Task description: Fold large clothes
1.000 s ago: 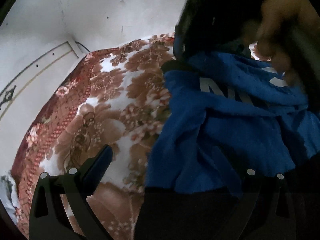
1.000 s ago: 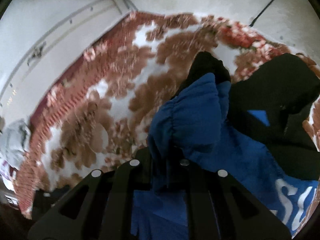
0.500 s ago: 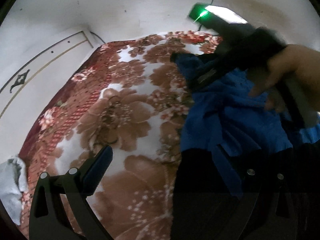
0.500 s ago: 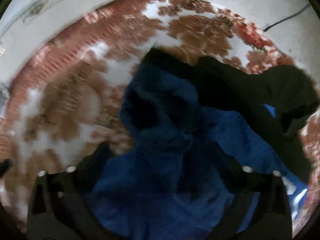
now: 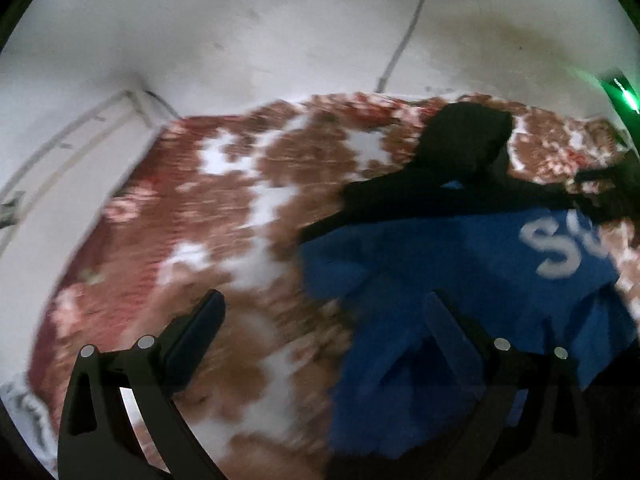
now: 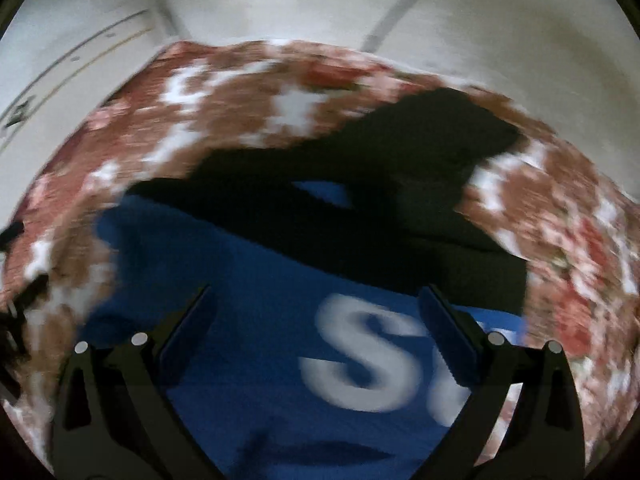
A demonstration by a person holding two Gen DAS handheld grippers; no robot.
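The hoodie point(image 6: 256, 320) lies spread on the bed, blue fleece with a black hood point(image 6: 424, 152) and black shoulders. White block letters on its chest read "S" and part of a second letter, cut off by blur and the frame edge in both views. The fabric looks soft and napped, rumpled at the hem nearest the left tool.

The right tool point(image 6: 316, 320) hangs over the lettering with its jaws wide apart and nothing between the pads; a second ago it was pinched shut on a bunched blue fold, and the garment now lies flatter. The left tool point(image 5: 324, 320) is also wide open, one finger over the bedspread, the other over the blue hem, gripping nothing that I can see.

Around the hoodie, the bedspread point(image 5: 208, 248) is a plush brown, red and white floral. Beyond the hood, a grey cable point(image 5: 404, 36) runs down the white wall point(image 5: 240, 20).
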